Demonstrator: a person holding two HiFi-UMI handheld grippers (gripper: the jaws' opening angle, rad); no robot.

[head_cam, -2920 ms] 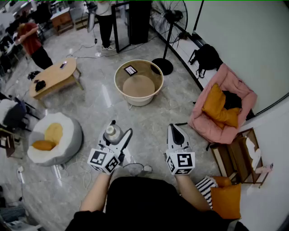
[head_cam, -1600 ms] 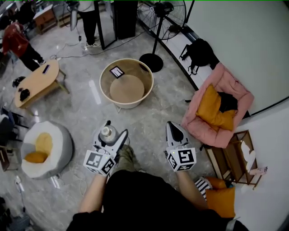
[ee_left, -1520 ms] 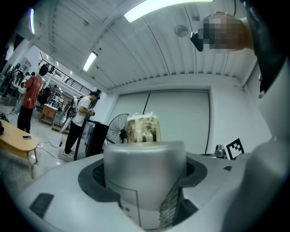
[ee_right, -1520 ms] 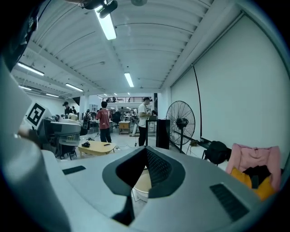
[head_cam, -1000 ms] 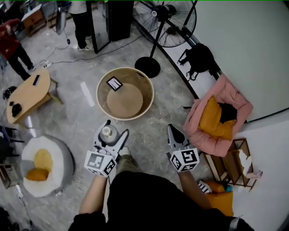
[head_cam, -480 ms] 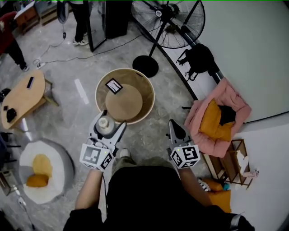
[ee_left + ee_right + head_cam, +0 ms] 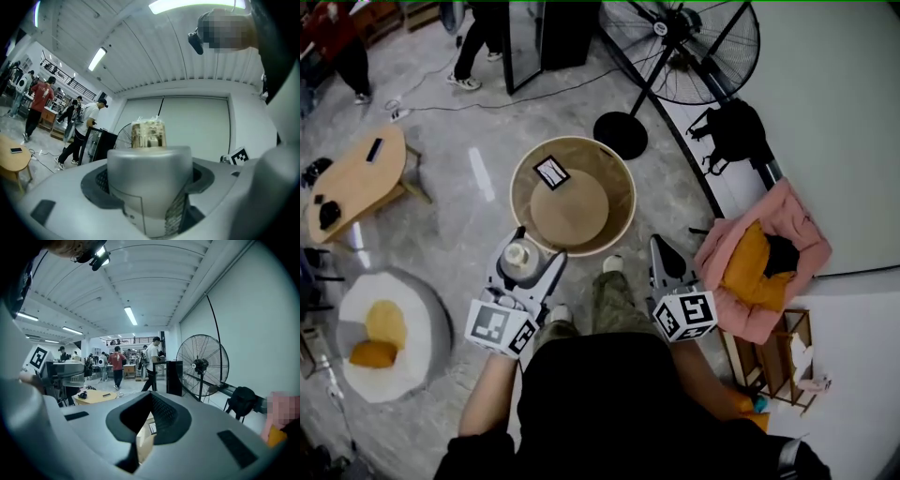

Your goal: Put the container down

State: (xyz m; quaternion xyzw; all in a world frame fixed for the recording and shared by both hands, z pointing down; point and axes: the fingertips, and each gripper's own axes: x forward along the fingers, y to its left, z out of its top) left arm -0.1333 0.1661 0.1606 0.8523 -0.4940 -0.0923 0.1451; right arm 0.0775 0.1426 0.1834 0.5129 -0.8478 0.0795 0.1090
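My left gripper (image 7: 523, 262) is shut on the container (image 7: 518, 254), a grey bottle with a pale cap, held upright just short of the near rim of a round beige tub (image 7: 517, 187). In the left gripper view the container (image 7: 149, 183) fills the space between the jaws, and its clear, yellowish cap (image 7: 148, 134) sticks up above them. My right gripper (image 7: 660, 255) hovers to the right of the tub, shut with nothing in it. Its jaws (image 7: 151, 397) meet at the tips, and a sliver of the tub shows through the slit below.
A card with a black marker (image 7: 551, 172) lies inside the tub. A standing fan (image 7: 694, 47) and a black backpack (image 7: 736, 127) are behind it by the wall. A pink cushion bed (image 7: 769, 253) lies right, a wooden table (image 7: 356, 178) and white beanbag (image 7: 384, 333) left.
The person has walked toward the tub, which now lies right in front of both grippers. The left gripper still holds the container; the right stays shut.
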